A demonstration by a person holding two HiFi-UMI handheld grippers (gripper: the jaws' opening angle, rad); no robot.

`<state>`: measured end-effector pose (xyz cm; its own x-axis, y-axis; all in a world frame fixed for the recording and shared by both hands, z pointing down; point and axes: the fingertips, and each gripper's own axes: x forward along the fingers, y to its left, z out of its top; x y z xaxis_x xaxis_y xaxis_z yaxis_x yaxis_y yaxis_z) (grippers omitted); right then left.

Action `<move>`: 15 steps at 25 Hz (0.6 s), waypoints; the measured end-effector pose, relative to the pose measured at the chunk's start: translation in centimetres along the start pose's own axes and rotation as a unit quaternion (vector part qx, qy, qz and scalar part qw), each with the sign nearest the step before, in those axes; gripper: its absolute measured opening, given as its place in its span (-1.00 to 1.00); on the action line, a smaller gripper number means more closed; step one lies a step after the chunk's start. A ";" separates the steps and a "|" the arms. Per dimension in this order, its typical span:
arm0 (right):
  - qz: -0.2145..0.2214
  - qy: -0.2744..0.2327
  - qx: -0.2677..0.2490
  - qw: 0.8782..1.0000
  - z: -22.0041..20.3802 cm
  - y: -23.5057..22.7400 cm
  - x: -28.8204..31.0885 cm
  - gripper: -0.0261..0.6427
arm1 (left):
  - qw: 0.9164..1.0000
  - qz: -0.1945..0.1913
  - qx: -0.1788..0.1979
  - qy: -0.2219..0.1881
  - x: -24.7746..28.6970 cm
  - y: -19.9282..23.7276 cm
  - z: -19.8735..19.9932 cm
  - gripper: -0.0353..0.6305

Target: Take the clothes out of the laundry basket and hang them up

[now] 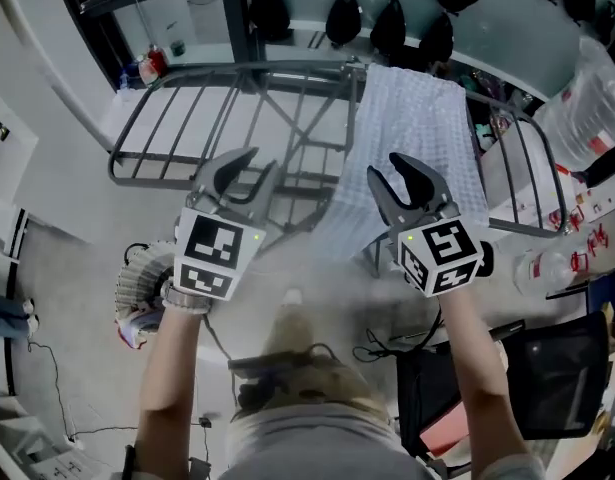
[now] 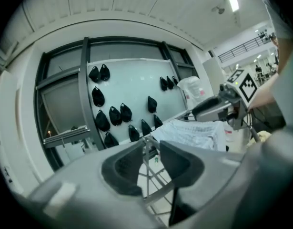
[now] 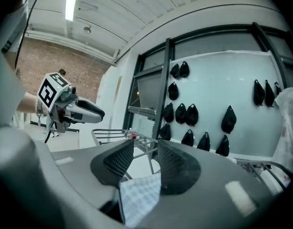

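Head view first. Both your grippers are up at the near side of the drying rack (image 1: 177,118), and neither one holds anything. The left gripper (image 1: 264,160) sits over the rack's bare bars with its jaws partly apart. The right gripper (image 1: 385,165) has its jaws spread just over the near edge of the checked cloth (image 1: 417,128) draped across the rack's right end. What looks like the laundry basket (image 1: 137,283) is on the floor, below the rack's left end, and colourful clothes show in it, so there's more to hang.

Left gripper view: the jaws are half open with only rack bars showing through the gap. Close here or push forward and you could catch a bar and shove the rack.

Right gripper view: the jaws are apart, and a patch of checked cloth (image 3: 139,194) shows low in the gap, but neither pad presses on it. That's your main risk. Close or pull back with that fabric in the gap and you'd likely drag the cloth off the rack. It sits off toward the right end, so it may slide anyway.
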<state>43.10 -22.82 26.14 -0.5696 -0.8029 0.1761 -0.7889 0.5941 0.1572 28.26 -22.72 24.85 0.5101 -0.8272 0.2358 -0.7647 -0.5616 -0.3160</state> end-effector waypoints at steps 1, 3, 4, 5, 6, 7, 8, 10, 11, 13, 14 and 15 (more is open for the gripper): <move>0.008 -0.001 -0.005 1.000 0.0 1.0 -0.1 -0.50 | 1.000 0.009 -0.003 0.002 -1.1 0.2 -0.4 -0.59; 0.026 -0.005 -0.010 1.000 0.0 3.1 0.1 -0.50 | 0.999 0.029 -0.014 0.003 -3.5 0.7 -1.3 -0.59; 0.037 -0.007 -0.012 0.999 -0.1 4.2 0.2 -0.50 | 0.999 0.040 -0.019 0.002 -4.7 1.1 -1.8 -0.59; 0.048 -0.008 -0.014 0.999 -0.1 5.4 0.5 -0.50 | 0.998 0.051 -0.024 0.003 -5.9 1.5 -2.3 -0.59; 0.059 -0.008 -0.016 0.998 -0.1 6.6 0.8 -0.50 | 0.998 0.062 -0.028 0.005 -7.1 2.0 -3.0 -0.59; 0.070 -0.008 -0.018 0.997 -0.1 7.8 1.1 -0.50 | 0.997 0.073 -0.032 0.008 -8.3 2.5 -3.6 -0.59; 0.080 -0.008 -0.019 0.997 -0.1 9.0 1.5 -0.50 | 0.996 0.084 -0.036 0.012 -9.4 3.0 -4.3 -0.59; 0.098 -0.008 -0.023 0.995 0.0 11.2 2.0 -0.50 | 0.994 0.104 -0.043 0.017 -11.6 3.8 -5.4 -0.59; 0.105 -0.009 -0.025 0.994 0.1 12.2 2.2 -0.50 | 0.993 0.112 -0.045 0.019 -12.6 4.2 -5.8 -0.59; 0.120 -0.011 -0.027 0.992 0.2 14.3 2.9 -0.50 | 0.991 0.125 -0.050 0.019 -14.7 5.0 -6.8 -0.59; 0.127 -0.012 -0.027 0.991 0.3 15.6 3.2 -0.50 | 0.990 0.132 -0.052 0.020 -15.9 5.4 -7.3 -0.59; 0.136 -0.013 -0.025 0.990 0.4 16.9 3.6 -0.50 | 0.989 0.139 -0.053 0.022 -17.2 5.9 -8.0 -0.59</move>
<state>27.62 -15.67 29.04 -0.7652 -0.6141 0.1935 -0.5941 0.7892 0.1553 11.83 -11.68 26.25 0.2594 -0.9461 0.1937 -0.9112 -0.3063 -0.2756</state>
